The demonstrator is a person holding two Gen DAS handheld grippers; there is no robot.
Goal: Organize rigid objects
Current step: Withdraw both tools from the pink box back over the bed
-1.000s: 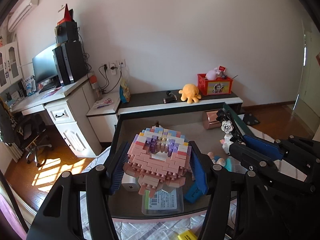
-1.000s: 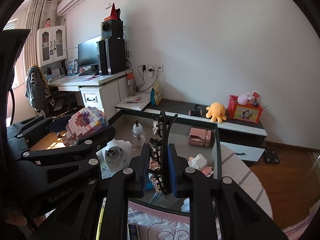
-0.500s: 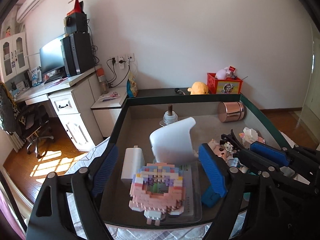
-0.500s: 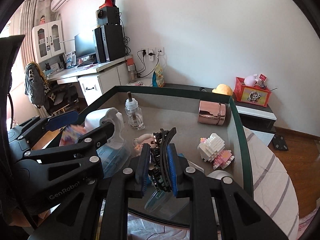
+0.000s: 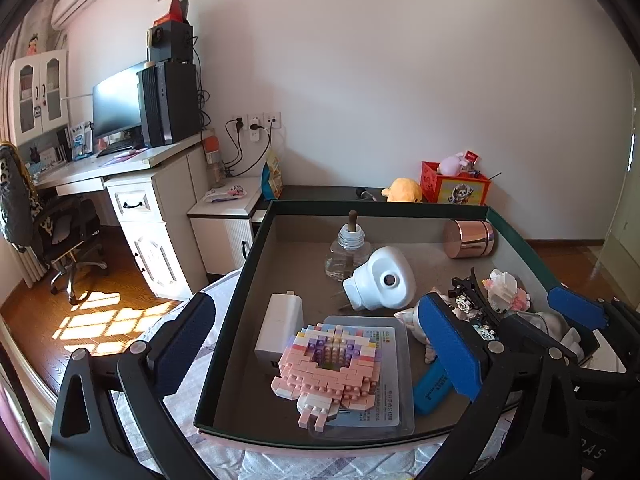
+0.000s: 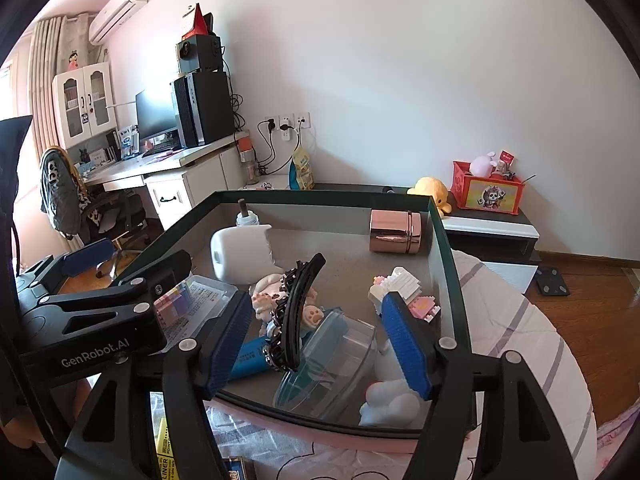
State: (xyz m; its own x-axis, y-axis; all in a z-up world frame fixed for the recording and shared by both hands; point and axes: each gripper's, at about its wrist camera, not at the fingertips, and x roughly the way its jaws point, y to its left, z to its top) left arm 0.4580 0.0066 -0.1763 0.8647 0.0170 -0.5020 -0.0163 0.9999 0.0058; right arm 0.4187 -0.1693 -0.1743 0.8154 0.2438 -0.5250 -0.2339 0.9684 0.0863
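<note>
Tray w/ dark rim, on bed: filling up. Left gripper opening wide, nothing btwn pads; pink brick toy lying free on clear case inside tray. Right gripper opening too; black hair clip propped loose btwn its pads. Also crowding: white gadget, glass bottle, copper tin. Spare floor shrinking; probably near done.

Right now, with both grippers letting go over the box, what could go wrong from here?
1. The black hair clip stands propped between the right gripper's opening jaws; it may tip, or snag a finger on withdrawal.
2. The pink block model lies partly on a clear plastic case near the box's front wall; the left gripper, jaws opening, could nudge it.
</note>
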